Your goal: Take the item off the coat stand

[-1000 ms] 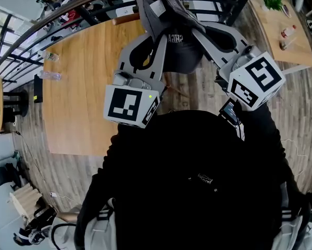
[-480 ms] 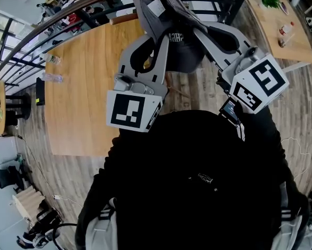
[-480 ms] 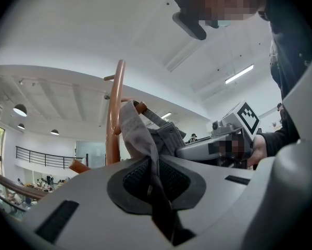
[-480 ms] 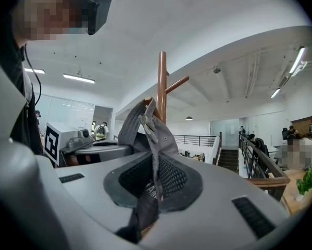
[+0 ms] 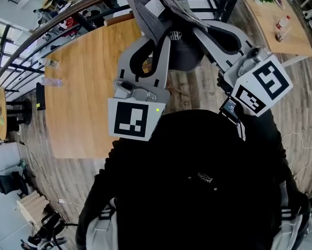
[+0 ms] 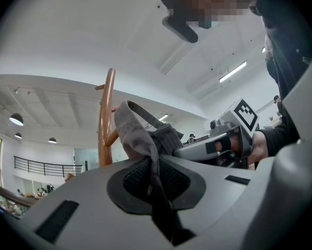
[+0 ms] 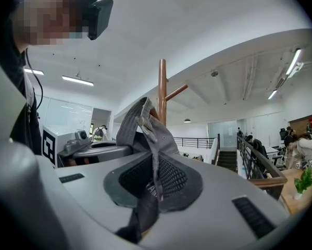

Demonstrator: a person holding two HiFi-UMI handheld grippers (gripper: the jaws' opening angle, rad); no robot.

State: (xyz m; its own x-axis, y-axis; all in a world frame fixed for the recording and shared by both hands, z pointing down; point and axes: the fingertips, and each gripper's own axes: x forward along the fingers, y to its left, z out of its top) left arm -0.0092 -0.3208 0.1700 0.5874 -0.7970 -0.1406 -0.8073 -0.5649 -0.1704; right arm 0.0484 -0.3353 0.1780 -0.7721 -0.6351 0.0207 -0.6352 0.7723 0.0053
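In left tool (image 6: 153, 177), right tool (image 7: 154, 180), cap (image 5: 179, 54) (pinched)

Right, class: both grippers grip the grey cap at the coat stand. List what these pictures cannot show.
- Left gripper view: cloth clamped in the left gripper covers where the cap meets the coat stand.
- Right gripper view: likewise at the right gripper.
- Head view: the cap and the picture's top edge hide the coat stand's hooks, so whether the cap hangs on one is unclear.
- Head view: the cap's print is too small to read.
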